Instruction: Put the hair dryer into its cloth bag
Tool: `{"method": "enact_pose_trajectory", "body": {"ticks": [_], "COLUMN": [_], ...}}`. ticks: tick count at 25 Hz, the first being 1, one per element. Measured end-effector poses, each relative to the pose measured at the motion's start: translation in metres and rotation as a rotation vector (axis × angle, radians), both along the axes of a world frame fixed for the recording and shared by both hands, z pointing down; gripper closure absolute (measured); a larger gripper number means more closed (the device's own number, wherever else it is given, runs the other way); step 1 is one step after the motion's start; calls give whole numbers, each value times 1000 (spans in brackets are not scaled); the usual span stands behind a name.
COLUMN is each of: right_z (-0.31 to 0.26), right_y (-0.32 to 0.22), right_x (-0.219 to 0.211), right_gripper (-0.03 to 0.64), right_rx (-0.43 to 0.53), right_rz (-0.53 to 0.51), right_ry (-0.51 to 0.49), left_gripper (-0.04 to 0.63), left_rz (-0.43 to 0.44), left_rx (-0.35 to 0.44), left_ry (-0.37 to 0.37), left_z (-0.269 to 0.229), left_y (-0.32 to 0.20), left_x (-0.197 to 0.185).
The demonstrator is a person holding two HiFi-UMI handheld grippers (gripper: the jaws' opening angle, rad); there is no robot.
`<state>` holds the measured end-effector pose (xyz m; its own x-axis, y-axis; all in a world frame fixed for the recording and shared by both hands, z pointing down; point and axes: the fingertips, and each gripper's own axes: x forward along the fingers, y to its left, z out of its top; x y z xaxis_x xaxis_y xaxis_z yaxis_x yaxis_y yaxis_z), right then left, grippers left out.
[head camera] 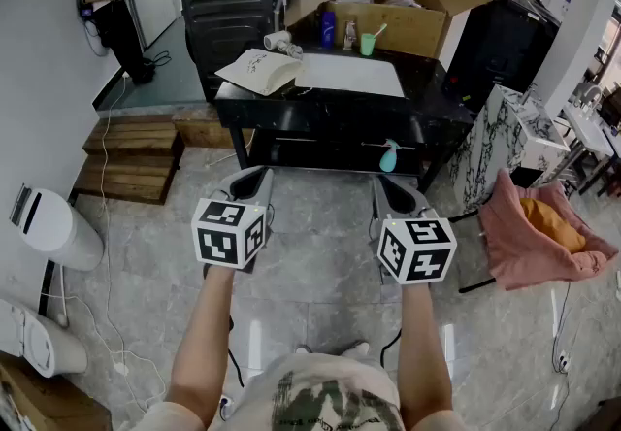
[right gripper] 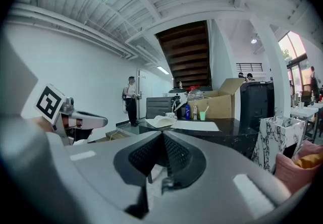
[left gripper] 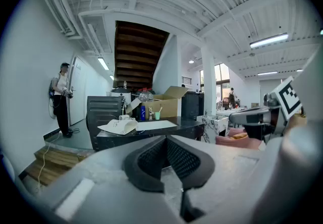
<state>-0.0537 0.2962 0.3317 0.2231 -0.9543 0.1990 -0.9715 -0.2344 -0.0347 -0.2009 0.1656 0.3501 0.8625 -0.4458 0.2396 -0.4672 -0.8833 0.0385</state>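
On the tabletop [head camera: 427, 97], twelve o'clock from the left tongs [head camera: 256, 177], lies the cloth bag [head camera: 254, 70]; the right tongs [head camera: 386, 184] are farther off, and both pairs are closed and empty.

**Black bench, loaded**

Bench [head camera: 330, 114] dark and glossy. Left end: cream cloth bag [head camera: 257, 70], white hair dryer [head camera: 277, 40] just behind it. Centre: white sheet [head camera: 351, 76]. Rear: blue bottle [head camera: 328, 29], green cup [head camera: 368, 45], open cardboard box [head camera: 417, 26].
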Motion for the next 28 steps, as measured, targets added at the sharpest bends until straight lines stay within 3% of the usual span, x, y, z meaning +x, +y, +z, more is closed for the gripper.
{"method": "enact_pose_trajectory", "body": {"ticks": [9,21,28], "right_z": [5,15,19], "right_y": [-6,-21,-46], "right_x": [-4,24,72], "right_gripper": [603,542,481], "right_rx": [-12,-23,-20], "right_rz": [13,-3,-37], "right_ry": [-4,-23,-55], "left_gripper": [588,491,411], "left_rz": [13,5,-41], "left_rx": [-14,-37,-64], "left_ry": [4,10,16], "left_z": [5,10,11], "left_y": [-7,-21,-46], "left_x": [3,32,77]}}
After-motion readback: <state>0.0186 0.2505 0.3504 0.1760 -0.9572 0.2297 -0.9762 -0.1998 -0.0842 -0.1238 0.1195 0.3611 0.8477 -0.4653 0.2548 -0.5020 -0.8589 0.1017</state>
